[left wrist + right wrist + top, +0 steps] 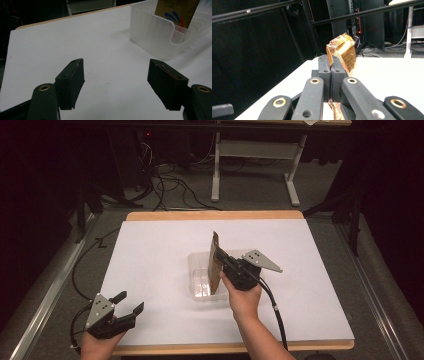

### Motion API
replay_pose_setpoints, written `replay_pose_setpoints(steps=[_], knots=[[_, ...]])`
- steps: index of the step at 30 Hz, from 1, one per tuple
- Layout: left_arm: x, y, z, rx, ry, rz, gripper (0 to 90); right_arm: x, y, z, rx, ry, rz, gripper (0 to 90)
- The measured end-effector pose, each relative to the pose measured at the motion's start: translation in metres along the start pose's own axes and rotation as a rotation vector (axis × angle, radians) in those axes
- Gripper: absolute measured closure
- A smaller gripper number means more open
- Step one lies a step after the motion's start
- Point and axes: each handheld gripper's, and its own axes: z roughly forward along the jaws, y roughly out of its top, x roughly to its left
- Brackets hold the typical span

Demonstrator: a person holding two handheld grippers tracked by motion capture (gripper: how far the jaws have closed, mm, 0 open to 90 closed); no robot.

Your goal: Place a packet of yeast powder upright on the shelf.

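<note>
- The right tongs (223,265), just right of centre in the high view, are pressed together on a flat gold-brown packet (215,262), pinching it by one edge so that it stands upright on its long side.
- The packet's lower end sits inside a clear plastic tray (196,270) at the middle of the white desk (150,260); holding it edge-on probably lets it slide down between the tray's walls.
- In the right gripper view the packet (343,51) sticks up crinkled beyond the closed jaws, so the grip is on a thin margin, not the body.
- The left tongs (125,304), lower left in the high view, rest spread with nothing between them, well apart from the tray, likely kept clear of the work.
- In the left gripper view the tray (155,30) lies upper right, the packet (177,10) standing in it.
</note>
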Motion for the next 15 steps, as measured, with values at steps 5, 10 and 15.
replay_pose_setpoints(steps=[5,10,15], knots=[[0.000,0.000,0.000,-0.001,0.000,0.000,30.3,-0.003,-0.009,0.000,0.019,0.004,-0.007,90.0],[0.000,0.000,0.000,-0.003,0.000,0.003,30.3,-0.001,-0.013,0.000,0.024,0.014,-0.026,90.0],[-0.001,0.000,0.000,-0.001,-0.001,0.004,30.3,-0.001,-0.014,0.000,0.027,0.016,-0.034,90.0]])
